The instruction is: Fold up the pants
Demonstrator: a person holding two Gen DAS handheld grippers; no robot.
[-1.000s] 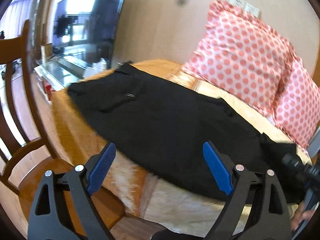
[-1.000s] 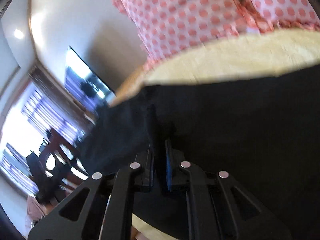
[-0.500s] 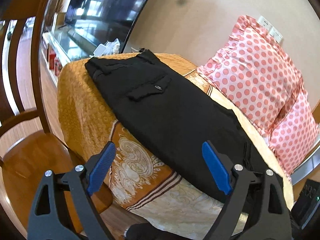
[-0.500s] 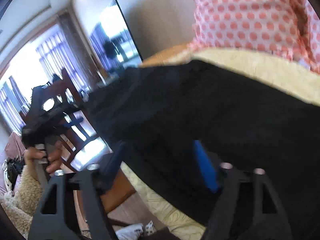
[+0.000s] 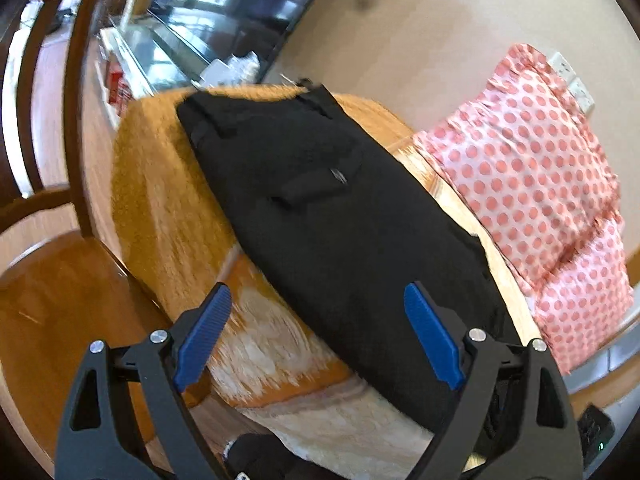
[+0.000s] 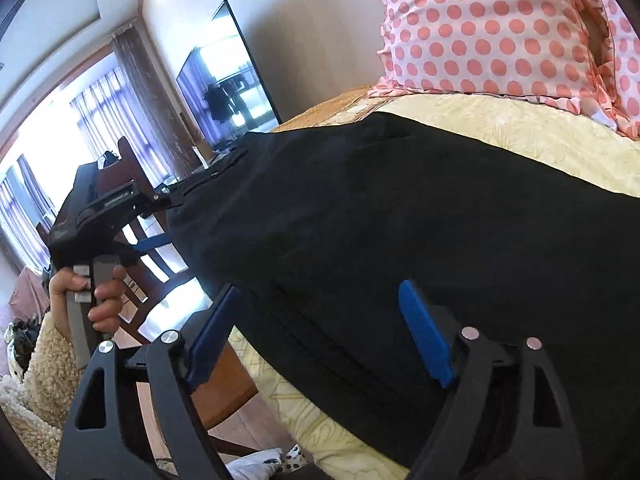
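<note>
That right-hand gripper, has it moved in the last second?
Yes. A second ago it was shut on a pinch of the black pants; now the right gripper is open and drawn back toward their near edge, away from the dotted pillow.

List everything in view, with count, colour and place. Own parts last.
pants: one, black, laid lengthwise on the bed, pocket side up
bed cover: one, orange and cream, under the pants
pillows: two, white with pink dots, against the wall beyond the pants
television: one, dark screen, on the wall past the bed's far end
chair: one, dark wood, beside the bed
wall sockets: white, above the pillows
left gripper: black with blue fingers, open, holding nothing
right gripper: black with blue fingers, open, over the near pants edge
left hand: gripping the left gripper's handle
</note>
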